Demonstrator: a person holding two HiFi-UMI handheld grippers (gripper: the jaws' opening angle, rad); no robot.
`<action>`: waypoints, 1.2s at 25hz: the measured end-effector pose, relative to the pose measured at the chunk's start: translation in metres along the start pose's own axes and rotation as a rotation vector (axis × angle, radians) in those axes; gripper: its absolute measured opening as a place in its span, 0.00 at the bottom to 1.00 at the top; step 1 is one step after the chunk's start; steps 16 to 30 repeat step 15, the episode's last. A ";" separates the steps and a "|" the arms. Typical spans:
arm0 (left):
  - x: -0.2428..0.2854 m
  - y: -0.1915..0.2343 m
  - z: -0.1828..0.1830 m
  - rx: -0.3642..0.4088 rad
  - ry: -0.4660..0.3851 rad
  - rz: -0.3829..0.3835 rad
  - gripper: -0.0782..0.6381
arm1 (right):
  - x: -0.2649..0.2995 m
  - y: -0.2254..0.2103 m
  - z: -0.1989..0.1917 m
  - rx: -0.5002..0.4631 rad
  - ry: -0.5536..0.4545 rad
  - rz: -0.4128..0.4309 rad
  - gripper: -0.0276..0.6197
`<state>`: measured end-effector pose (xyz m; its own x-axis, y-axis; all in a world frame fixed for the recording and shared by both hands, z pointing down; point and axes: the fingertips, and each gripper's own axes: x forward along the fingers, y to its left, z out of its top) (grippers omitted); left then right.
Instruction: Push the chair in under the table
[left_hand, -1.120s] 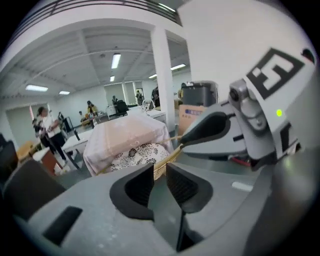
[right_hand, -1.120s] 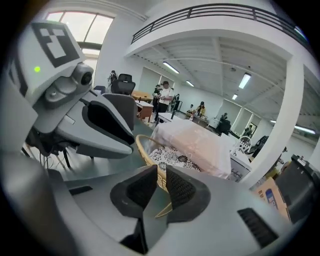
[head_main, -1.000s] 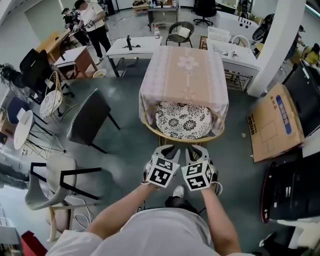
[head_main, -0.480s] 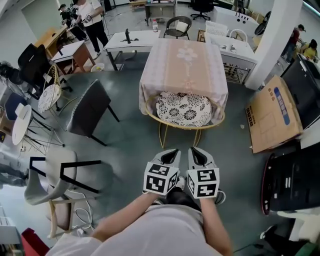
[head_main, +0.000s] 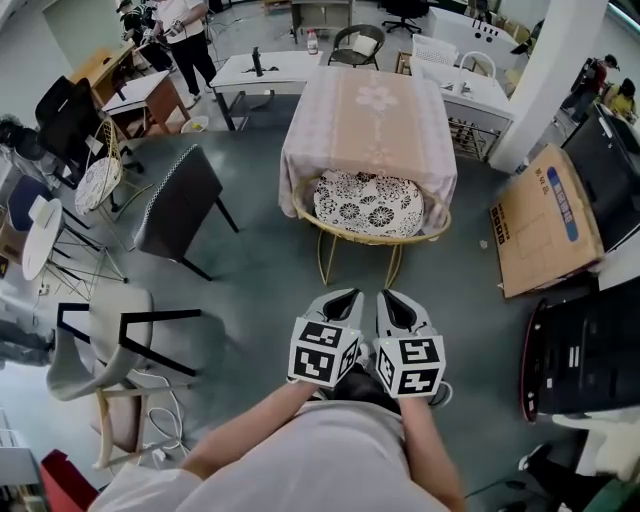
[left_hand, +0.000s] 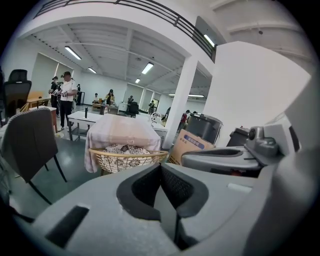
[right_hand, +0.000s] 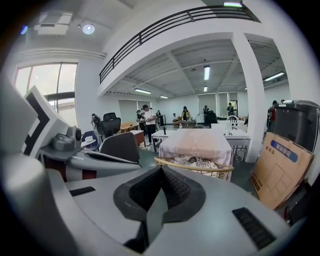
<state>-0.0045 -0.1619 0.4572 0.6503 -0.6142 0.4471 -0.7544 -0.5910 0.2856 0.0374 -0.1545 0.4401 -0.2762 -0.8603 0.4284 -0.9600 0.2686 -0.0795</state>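
Step in hand: the push looks finished or close to it. The round gold wire-frame chair with the black-and-white flowered cushion (head_main: 368, 238) sits with most of its seat beneath the square table under the pink cloth (head_main: 365, 125).
Tongs: your left gripper (head_main: 347, 296) and right gripper (head_main: 391, 297) are both clenched tight with nothing between the pads. They are side by side, close in front of your body.
Chair: its curved back rim and thin gold legs stand out past the table's near edge, centred on that side.
Chair against tongs: it lies straight ahead of both tips and well apart from them, with bare grey floor between.
Doubt: from this steep downward view, how deep the seat goes under the hanging cloth is hard to judge.
Next move: if you want it further in, step forward, set both closed tips on the back rim, one on each side of centre, and press evenly toward the table.
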 end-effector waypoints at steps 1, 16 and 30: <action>-0.001 0.001 -0.001 0.000 0.001 0.003 0.12 | 0.000 0.001 -0.001 -0.003 0.001 -0.002 0.05; 0.002 0.002 -0.001 0.018 0.014 0.012 0.12 | 0.003 0.000 -0.001 0.000 0.004 0.009 0.05; 0.002 0.002 -0.001 0.018 0.014 0.012 0.12 | 0.003 0.000 -0.001 0.000 0.004 0.009 0.05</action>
